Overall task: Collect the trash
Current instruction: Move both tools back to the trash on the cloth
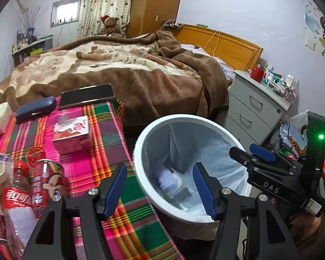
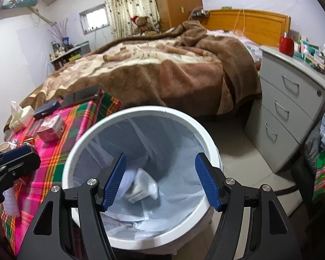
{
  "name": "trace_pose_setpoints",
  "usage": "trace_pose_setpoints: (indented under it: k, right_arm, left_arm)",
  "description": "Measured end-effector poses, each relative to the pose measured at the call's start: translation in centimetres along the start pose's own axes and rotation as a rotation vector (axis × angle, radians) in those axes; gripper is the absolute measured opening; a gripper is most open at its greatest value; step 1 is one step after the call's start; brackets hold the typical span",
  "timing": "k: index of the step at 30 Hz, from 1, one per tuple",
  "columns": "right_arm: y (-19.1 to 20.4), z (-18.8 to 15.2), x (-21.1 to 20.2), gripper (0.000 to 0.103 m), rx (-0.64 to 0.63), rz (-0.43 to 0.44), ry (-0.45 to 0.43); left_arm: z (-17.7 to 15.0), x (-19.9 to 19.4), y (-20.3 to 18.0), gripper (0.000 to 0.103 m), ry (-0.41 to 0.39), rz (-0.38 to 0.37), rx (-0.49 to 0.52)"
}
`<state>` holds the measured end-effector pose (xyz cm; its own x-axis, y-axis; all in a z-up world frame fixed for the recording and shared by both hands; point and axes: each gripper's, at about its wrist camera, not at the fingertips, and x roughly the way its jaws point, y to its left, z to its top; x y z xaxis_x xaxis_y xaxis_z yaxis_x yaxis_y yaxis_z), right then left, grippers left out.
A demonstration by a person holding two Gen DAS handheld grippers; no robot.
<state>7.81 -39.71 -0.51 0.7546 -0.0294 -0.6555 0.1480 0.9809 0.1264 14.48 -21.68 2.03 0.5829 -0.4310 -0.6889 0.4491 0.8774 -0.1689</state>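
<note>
The left gripper (image 1: 160,188) has its fingers (image 1: 116,187) apart, and nothing is between them; it hangs over the edge where the table (image 1: 110,143) meets the trash bin (image 1: 140,186). The right gripper (image 2: 160,181) is also open, with empty fingers (image 2: 203,181), and it points down into the mouth of the same bin from above. The trash bin is white and round, lined with a thin pale bag (image 2: 177,151), and it stands on the floor just beside the table, at about 3 o'clock from the table. At the bottom of the bag lie pieces of trash (image 2: 144,187), white and crumpled; they look blurred, so I cannot tell what they are. In the left wrist view the right gripper (image 1: 252,152) appears at 3 o'clock, above the far rim of the bin. On the table, which carries a pink and green checked cloth, more things remain: a red-labelled plastic bottle (image 1: 17,195) and a second bottle (image 1: 42,179) lie at about 9 o'clock, near the left gripper, and a small pink box (image 1: 72,133) stands at about 11 o'clock. Farther, at the table's far edge, are a dark blue case (image 1: 34,109) and a flat black device (image 1: 86,96). Behind the table is a bed (image 1: 130,69) with a brown blanket, and a grey drawer cabinet (image 1: 255,106) is at 2 o'clock.
</note>
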Motion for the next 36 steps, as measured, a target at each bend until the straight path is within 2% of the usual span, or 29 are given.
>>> trace_pose_setpoints:
  k: [6, 12, 20, 26, 30, 34, 36]
  right_arm:
    - [1.8, 0.2, -1.3, 0.068, -0.019, 0.091, -0.038]
    - [5.0, 0.0, -2.7, 0.068, -0.09, 0.14, -0.088]
    - [8.4, -0.6, -2.6, 0.068, -0.098, 0.265, -0.062]
    - [11.5, -1.4, -2.5, 0.068, -0.168, 0.246, -0.063]
    - [12.9, -1.9, -2.6, 0.068, -0.181, 0.283, -0.032]
    - [14.4, -2.5, -2.6, 0.068, -0.194, 0.327, -0.006]
    - [15.1, -2.9, -2.7, 0.068, -0.2, 0.344, 0.006]
  left_arm:
    - [-0.8, -2.8, 1.7, 0.064, -0.036, 0.043, -0.028]
    - [-1.8, -5.8, 3.9, 0.064, -0.069, 0.07, -0.057]
    - [-3.9, -9.4, 8.6, 0.064, -0.103, 0.158, -0.118]
    - [-5.8, -12.0, 13.0, 0.064, -0.121, 0.227, -0.184]
    - [-6.9, -13.1, 15.5, 0.065, -0.12, 0.274, -0.218]
    - [-8.4, -14.3, 17.8, 0.072, -0.128, 0.29, -0.265]
    - [-9.0, -14.6, 19.0, 0.072, -0.123, 0.31, -0.286]
